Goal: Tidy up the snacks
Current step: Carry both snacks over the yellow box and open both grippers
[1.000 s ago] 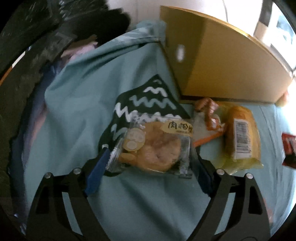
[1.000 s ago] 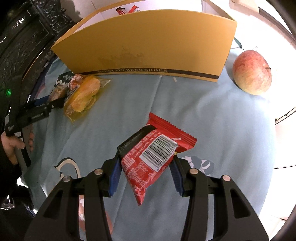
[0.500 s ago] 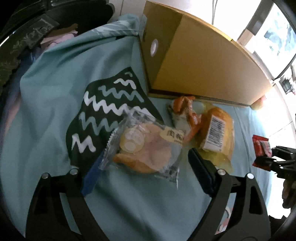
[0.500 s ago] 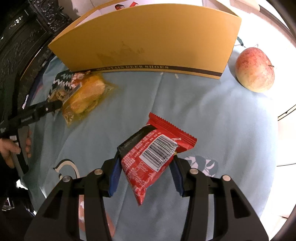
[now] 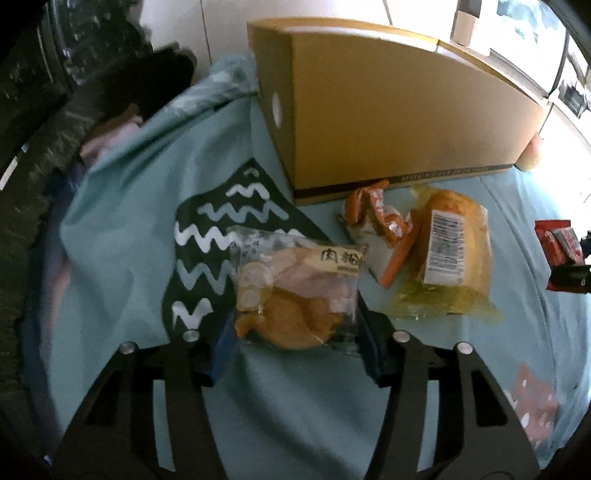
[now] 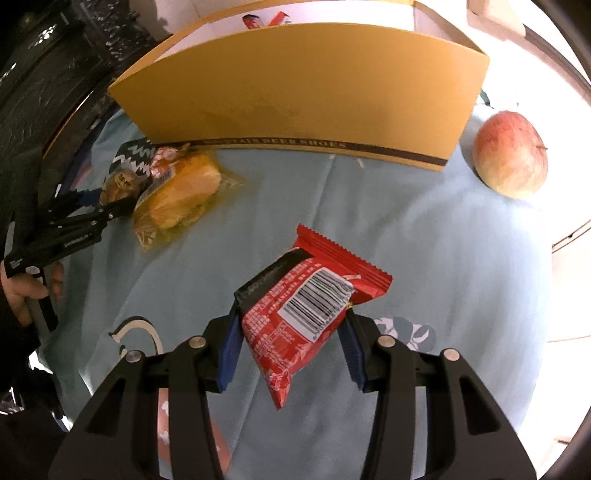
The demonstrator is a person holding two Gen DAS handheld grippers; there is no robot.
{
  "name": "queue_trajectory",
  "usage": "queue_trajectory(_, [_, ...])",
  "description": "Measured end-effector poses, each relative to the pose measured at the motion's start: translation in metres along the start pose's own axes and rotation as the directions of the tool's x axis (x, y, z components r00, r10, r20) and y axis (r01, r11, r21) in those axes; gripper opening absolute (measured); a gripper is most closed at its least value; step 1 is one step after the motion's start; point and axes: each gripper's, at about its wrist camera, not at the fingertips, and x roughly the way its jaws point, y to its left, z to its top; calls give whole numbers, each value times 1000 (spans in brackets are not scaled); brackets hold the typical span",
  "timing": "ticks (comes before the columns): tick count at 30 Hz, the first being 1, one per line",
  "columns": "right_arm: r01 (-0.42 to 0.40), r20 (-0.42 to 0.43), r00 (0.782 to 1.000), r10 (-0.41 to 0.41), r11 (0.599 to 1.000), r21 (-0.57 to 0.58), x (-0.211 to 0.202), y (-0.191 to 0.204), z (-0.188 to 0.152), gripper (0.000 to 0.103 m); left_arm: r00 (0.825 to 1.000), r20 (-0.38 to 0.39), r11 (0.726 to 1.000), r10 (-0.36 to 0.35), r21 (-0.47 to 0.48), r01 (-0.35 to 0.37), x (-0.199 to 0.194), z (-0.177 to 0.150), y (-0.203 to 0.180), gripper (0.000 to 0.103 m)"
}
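My left gripper is shut on a clear-wrapped bun packet, which it holds over the teal cloth. My right gripper is shut on a red snack packet with a barcode, held above the cloth. A yellow cake packet and an orange-and-white packet lie in front of the yellow cardboard box. The box is open at the top, with red wrappers inside. The left gripper also shows at the left of the right wrist view.
A red-yellow apple lies on the cloth right of the box. Dark carved furniture stands at the left edge. The cloth has a dark zigzag print near the bun.
My left gripper has shut onto the bun packet, which lay between open jaws before. The right gripper still holds the red packet, moved slightly nearer the box.
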Motion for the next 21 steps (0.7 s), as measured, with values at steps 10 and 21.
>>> queue_trajectory(10, [-27, 67, 997, 24, 999, 39, -24, -15, -6, 47, 990, 139, 999, 26, -44, -20, -52, 8, -13, 56])
queue_trajectory(21, [-36, 248, 968, 45, 998, -43, -111, 6, 30, 48, 960, 276, 998, -39, -43, 53, -113, 64, -30, 57])
